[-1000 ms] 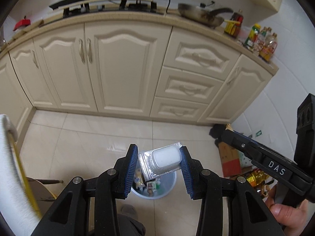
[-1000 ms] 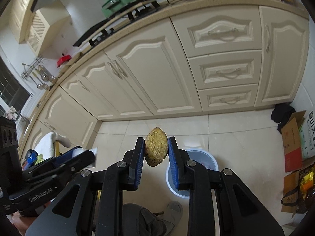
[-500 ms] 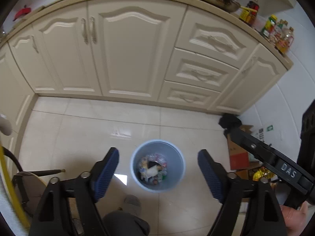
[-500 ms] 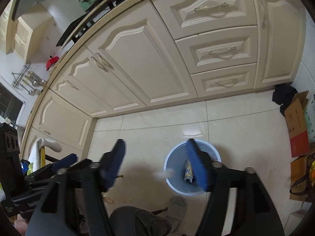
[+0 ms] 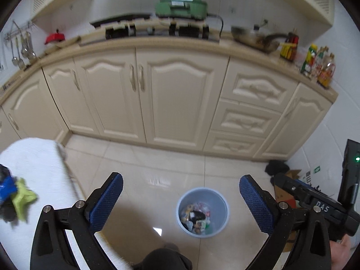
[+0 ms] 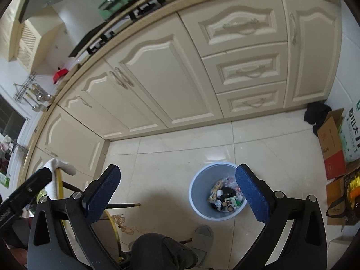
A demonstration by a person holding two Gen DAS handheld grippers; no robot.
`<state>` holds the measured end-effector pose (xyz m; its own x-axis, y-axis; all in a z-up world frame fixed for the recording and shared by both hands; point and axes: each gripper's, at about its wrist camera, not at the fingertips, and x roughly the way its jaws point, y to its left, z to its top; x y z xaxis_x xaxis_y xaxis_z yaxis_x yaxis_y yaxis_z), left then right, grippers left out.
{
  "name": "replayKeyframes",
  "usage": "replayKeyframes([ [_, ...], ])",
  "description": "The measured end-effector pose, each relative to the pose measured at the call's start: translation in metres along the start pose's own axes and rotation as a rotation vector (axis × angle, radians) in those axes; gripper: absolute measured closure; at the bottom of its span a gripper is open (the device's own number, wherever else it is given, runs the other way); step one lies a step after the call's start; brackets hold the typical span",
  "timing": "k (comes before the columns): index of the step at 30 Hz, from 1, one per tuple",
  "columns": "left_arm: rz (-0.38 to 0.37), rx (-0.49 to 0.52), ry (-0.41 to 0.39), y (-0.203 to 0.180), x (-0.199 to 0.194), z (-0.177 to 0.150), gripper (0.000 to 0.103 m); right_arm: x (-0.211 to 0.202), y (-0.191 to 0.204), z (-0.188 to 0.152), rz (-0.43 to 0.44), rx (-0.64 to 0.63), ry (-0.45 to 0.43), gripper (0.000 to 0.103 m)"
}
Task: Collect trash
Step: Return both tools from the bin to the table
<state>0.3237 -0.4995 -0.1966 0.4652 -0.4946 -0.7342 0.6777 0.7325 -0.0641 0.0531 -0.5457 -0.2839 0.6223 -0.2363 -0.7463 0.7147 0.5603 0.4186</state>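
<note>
- Trash heaped in a pale blue bin, down on the tiled floor.
- Nearest the left camera: left gripper with blue-padded fingers spread wide, having just been opening, nothing between them; bin seen through the gap, nearer the right finger.
- Same from the right camera: right gripper spread wide, jaws just opened, nothing held; its right finger overlapping the bin's right rim, wrappers and dark scraps visible inside.
- Just below the bin in that view, a grey slipper and a dark trouser leg.
- Off to the left, a white cloth-covered surface carrying blurred blue and green bits.
- To the right, cardboard boxes and a dark bundle on the floor against the wall.
- Further back, cream cabinet doors and a stack of three drawers.
- Farthest, up on the table: a green appliance, a frying pan, a small red object and bottles at the right end.
</note>
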Motion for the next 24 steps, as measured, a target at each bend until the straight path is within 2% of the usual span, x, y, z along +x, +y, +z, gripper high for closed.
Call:
replayKeyframes([
  [5,-0.002,-0.026,-0.091,0.013,-0.060,-0.017,0.001,-0.026,0.030,-0.005,0.028,-0.041,-0.038,0.000],
  [16,0.038,-0.095,-0.233,0.097,-0.224,-0.117,0.001,-0.078,0.114,-0.018,0.111,-0.164,-0.109,0.000],
  [24,0.120,-0.194,-0.334,0.152,-0.323,-0.179,0.001,-0.107,0.199,-0.039,0.218,-0.322,-0.134,0.000],
])
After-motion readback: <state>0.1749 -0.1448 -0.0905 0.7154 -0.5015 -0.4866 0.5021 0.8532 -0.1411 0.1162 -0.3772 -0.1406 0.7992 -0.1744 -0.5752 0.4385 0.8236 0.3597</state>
